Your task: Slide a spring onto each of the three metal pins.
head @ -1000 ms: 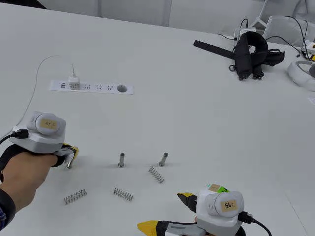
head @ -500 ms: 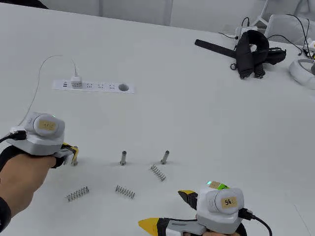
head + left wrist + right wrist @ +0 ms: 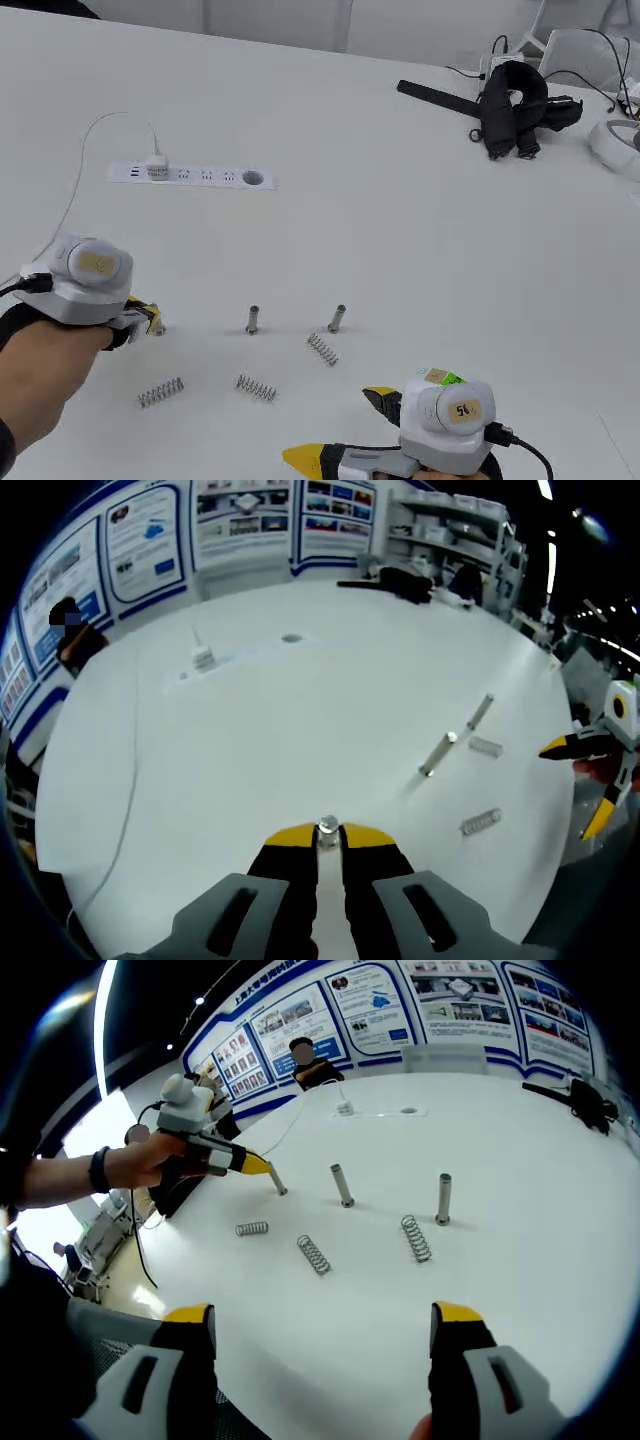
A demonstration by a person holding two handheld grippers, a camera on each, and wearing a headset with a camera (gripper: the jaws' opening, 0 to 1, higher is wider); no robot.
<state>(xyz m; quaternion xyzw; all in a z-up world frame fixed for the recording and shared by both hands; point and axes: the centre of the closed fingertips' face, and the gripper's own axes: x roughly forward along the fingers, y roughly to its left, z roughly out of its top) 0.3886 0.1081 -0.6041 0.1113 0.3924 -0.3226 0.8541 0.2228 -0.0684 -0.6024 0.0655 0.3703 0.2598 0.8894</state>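
Three metal pins are on the white table. The left pin (image 3: pixel 158 327) (image 3: pixel 276 1180) leans, and my left gripper (image 3: pixel 147 319) (image 3: pixel 327 836) is shut on its top end (image 3: pixel 327 831). The middle pin (image 3: pixel 252 319) (image 3: pixel 342 1185) and right pin (image 3: pixel 336 318) (image 3: pixel 443 1198) stand free. Three springs lie in front of them: left spring (image 3: pixel 161 392) (image 3: pixel 252 1228), middle spring (image 3: pixel 255 387) (image 3: pixel 313 1253), right spring (image 3: pixel 321 349) (image 3: pixel 415 1237). My right gripper (image 3: pixel 340 428) (image 3: pixel 322 1315) hangs open near the table's front edge, short of the springs, with nothing between its jaws.
A white power strip (image 3: pixel 190 175) with a plugged charger and cable lies at the back left. A black headset and straps (image 3: pixel 510 105) sit at the far right. Posters and shelves line the room beyond the table.
My left hand has sunk a little lower while staying shut on the left pin. The right gripper, the other pins and the springs have not moved.
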